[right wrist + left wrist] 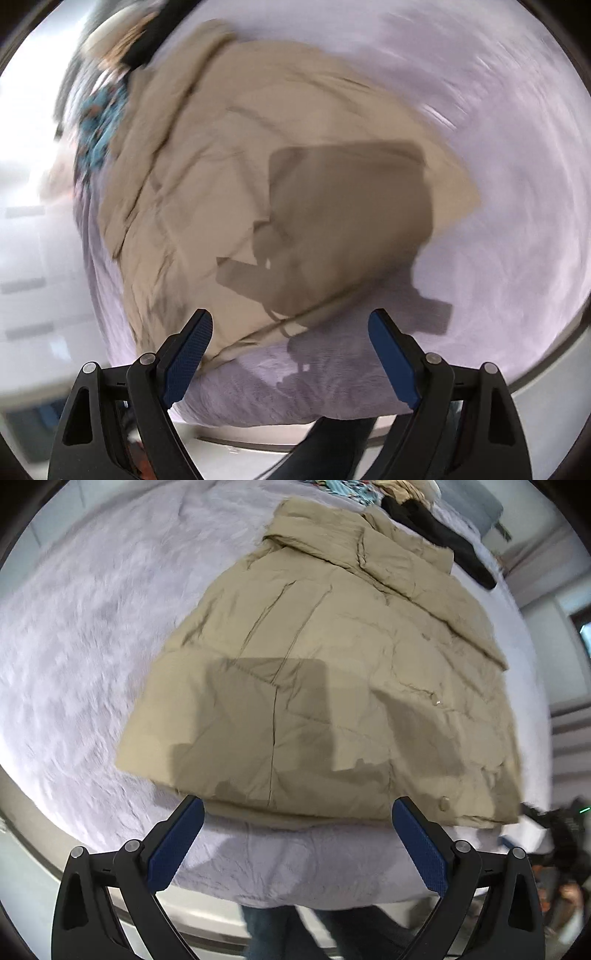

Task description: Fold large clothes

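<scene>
Left gripper (297, 810): its two blue-padded fingers (181, 843) are spread wide with nothing between them, hanging just above the near hem of a tan padded jacket (325, 686). Right gripper (290, 325): its fingers (188, 362) are also spread wide and empty, poised over the jacket's (258, 177) near corner; this view is heavily blurred.

The jacket lies flat on a bed covered by a pale lilac fuzzy blanket (85, 657), with its hem toward the person and its collar (325, 531) at the far end. The sleeves seem to be tucked in already, so the garment forms a rough trapezoid, likely partly folded. Both grippers cast square shadows on the fabric, so they are close above it.

With the fingers splayed at the hem's two ends, the likely aim is to pinch both corners and bring the hem up toward the collar.

Beyond the collar lie a black garment (439, 535) and a blue patterned cloth (343, 489), apart from the jacket. The person's dark trousers (280, 934) show below the bed edge.
</scene>
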Action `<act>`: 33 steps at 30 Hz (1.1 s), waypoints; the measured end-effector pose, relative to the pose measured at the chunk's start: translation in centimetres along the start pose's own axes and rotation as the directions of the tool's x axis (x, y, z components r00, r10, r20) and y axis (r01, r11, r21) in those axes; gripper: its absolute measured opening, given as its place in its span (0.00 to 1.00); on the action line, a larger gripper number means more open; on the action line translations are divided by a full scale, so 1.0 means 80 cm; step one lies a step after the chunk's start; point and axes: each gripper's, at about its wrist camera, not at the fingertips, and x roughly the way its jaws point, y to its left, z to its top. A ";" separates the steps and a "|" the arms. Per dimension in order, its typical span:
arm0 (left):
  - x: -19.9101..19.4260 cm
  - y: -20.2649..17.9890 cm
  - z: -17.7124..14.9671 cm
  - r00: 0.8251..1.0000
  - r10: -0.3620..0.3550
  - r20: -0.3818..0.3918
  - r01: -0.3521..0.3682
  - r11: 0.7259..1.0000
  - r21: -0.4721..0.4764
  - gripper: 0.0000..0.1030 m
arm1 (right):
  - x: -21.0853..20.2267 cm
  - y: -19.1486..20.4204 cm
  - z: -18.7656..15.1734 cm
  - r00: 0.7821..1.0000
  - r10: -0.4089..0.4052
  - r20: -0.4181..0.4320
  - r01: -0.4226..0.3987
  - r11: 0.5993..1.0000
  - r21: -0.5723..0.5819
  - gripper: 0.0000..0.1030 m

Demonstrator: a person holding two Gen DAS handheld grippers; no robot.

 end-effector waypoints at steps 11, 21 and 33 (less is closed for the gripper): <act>0.040 0.091 -0.008 0.965 -0.254 -0.064 0.225 0.929 -0.293 0.99 | 0.039 -0.060 0.028 0.961 0.274 0.043 -0.275 0.920 0.278 0.86; 0.073 0.075 0.048 0.960 -0.280 -0.012 0.263 0.916 -0.304 0.45 | 0.058 -0.052 0.032 0.954 0.293 0.066 -0.297 0.885 0.359 0.85; 0.008 0.053 0.098 0.957 -0.287 0.048 0.291 0.951 -0.108 0.14 | 0.027 -0.025 0.026 0.957 0.263 0.121 -0.287 0.917 0.278 0.10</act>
